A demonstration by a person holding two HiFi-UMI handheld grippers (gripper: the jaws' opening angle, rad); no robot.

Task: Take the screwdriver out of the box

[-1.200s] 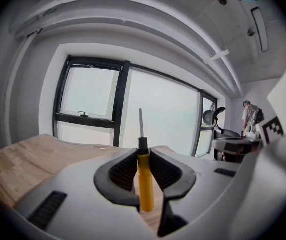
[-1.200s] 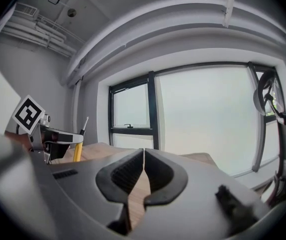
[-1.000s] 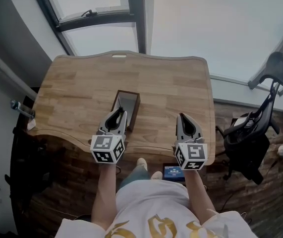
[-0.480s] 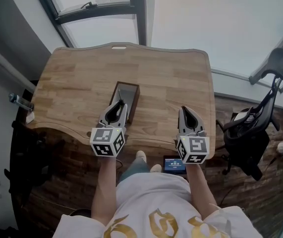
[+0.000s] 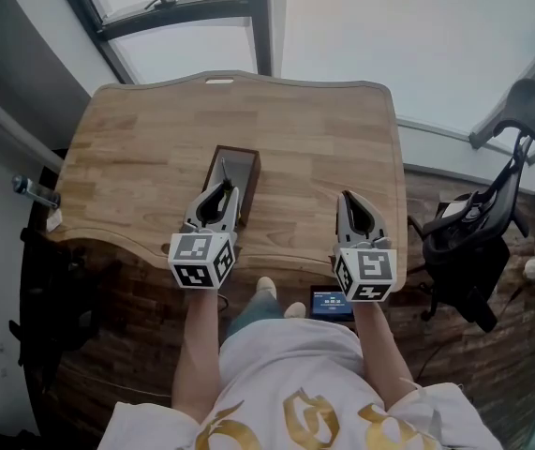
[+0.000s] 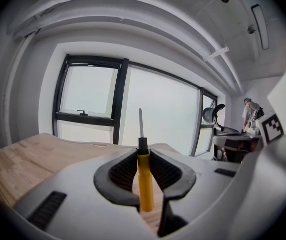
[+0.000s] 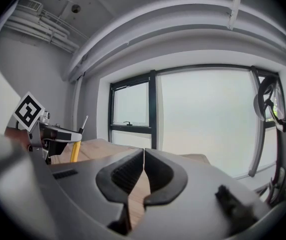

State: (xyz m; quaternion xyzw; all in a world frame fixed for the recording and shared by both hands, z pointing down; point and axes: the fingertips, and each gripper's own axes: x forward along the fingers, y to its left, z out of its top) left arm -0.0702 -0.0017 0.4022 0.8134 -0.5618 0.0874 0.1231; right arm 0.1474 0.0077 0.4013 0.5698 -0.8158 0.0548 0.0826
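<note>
The left tool [image 6: 143, 153] clamps a yellow-handled screwdriver [image 6: 145, 184] at a narrow opening, its thin metal shaft pointing up. In the head view it sits over the near end of the dark brown open box [image 5: 240, 163] on the light wooden worktop [image 5: 323, 148]. The right tool [image 7: 144, 153] is closed on nothing, jaws touching.

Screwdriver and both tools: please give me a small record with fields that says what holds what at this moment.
screwdriver: yellow handle, upright, tip up, gripped by the left tool
left tool: shut on the screwdriver, above the near end of the box
right tool: shut, nothing between its jaws, above the table, right of the box
box: dark, open on top, lying on the table
</note>
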